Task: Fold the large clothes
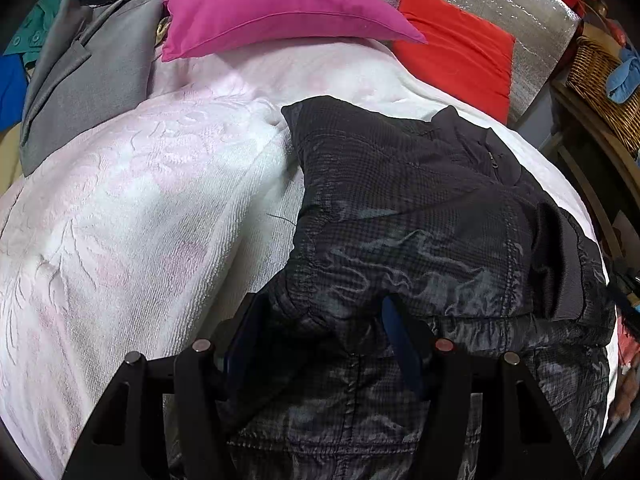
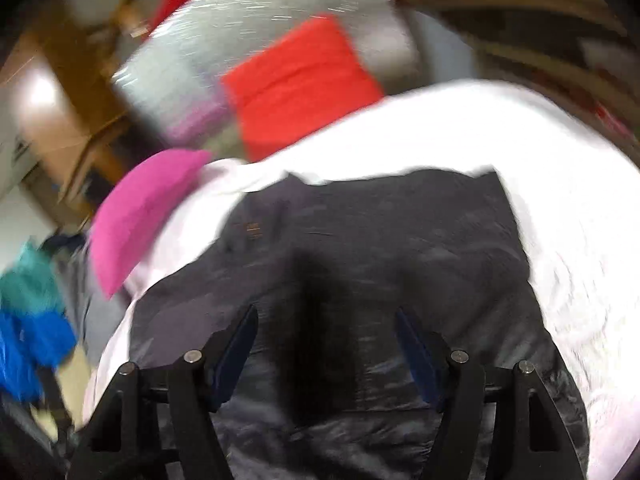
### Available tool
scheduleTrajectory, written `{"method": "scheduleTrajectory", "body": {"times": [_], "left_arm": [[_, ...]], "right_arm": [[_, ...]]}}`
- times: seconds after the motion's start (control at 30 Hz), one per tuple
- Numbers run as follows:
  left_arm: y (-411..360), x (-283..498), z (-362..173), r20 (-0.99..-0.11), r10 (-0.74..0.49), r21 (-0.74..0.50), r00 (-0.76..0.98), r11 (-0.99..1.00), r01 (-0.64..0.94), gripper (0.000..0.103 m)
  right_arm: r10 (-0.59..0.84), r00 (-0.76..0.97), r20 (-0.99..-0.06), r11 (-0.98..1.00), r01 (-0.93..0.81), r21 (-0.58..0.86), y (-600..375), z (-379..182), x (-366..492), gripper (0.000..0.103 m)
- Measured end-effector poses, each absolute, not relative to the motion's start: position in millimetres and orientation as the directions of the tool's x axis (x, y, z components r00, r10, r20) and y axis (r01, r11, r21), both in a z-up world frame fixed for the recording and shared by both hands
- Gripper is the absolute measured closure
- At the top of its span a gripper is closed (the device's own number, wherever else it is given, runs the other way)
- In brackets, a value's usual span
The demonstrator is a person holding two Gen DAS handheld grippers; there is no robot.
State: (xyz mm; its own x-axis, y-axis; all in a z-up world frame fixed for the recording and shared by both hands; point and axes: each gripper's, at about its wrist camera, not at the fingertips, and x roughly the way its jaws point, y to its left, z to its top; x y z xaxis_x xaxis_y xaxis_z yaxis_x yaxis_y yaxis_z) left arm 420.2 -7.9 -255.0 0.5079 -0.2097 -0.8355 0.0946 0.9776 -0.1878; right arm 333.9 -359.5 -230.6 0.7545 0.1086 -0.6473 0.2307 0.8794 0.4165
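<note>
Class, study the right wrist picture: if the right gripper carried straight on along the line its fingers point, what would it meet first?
Most likely the dark jacket spread on the white bedspread. The right gripper has open jaws with nothing between them, and the jacket fills the view ahead. The picture is blurred, so the gap is unclear.

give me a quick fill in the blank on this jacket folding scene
1. The dark jacket lies on a ____ blanket.
2. The cushion next to the red cushion is ____.
3. A bunched fold of the jacket sits between the fingers of the ____ gripper.

Missing words: white; pink; left
</note>
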Motion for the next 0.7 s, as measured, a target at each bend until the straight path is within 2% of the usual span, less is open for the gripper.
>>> {"method": "scheduleTrajectory", "body": {"times": [0.1,0.17,0.27,0.43,0.53,0.6,0.63,0.67,0.7], "left_arm": [[-8.0,420.3,-254.9,-0.835,-0.21,-0.189,0.509,0.978,0.092,0.039],[-7.5,420.1,-254.9,-0.835,-0.21,-0.19,0.508,0.977,0.092,0.039],[-6.1,419.7,-255.1,-0.834,-0.215,-0.197,0.507,0.976,0.09,0.039],[-7.4,418.9,-255.5,-0.836,-0.209,-0.191,0.508,0.978,0.089,0.039],[-7.2,418.8,-255.5,-0.835,-0.213,-0.194,0.507,0.977,0.091,0.039],[-6.7,419.2,-255.6,-0.835,-0.216,-0.197,0.506,0.976,0.091,0.039],[-6.7,419.4,-255.5,-0.835,-0.215,-0.197,0.507,0.976,0.09,0.039],[-6.9,419.6,-255.5,-0.835,-0.215,-0.197,0.507,0.976,0.09,0.039],[-7.3,419.4,-255.6,-0.835,-0.214,-0.195,0.507,0.977,0.09,0.039]], "right_arm": [[0.179,0.75,-0.636,0.947,0.044,0.318,-305.9,-218.9,334.2,0.026],[0.184,0.738,-0.649,0.971,-0.033,0.238,-271.8,-219.8,335.7,0.021],[0.164,0.714,-0.681,0.986,-0.128,0.103,-224.7,-231.3,339.2,0.021],[-0.01,0.725,-0.688,0.985,-0.113,-0.134,-184.5,-257.9,352.3,0.021],[-0.035,0.733,-0.68,0.992,-0.055,-0.11,-198.9,-259.3,353.3,0.024],[0.012,0.734,-0.679,1.0,-0.019,-0.003,-219.2,-254.5,353.8,0.031],[0.028,0.735,-0.677,0.999,-0.002,0.04,-227.6,-252.2,355.8,0.044],[0.047,0.735,-0.677,0.996,0.022,0.092,-240.1,-249.1,355.6,0.05],[0.063,0.732,-0.679,0.992,0.029,0.123,-244.6,-248.3,357.5,0.061]]}}
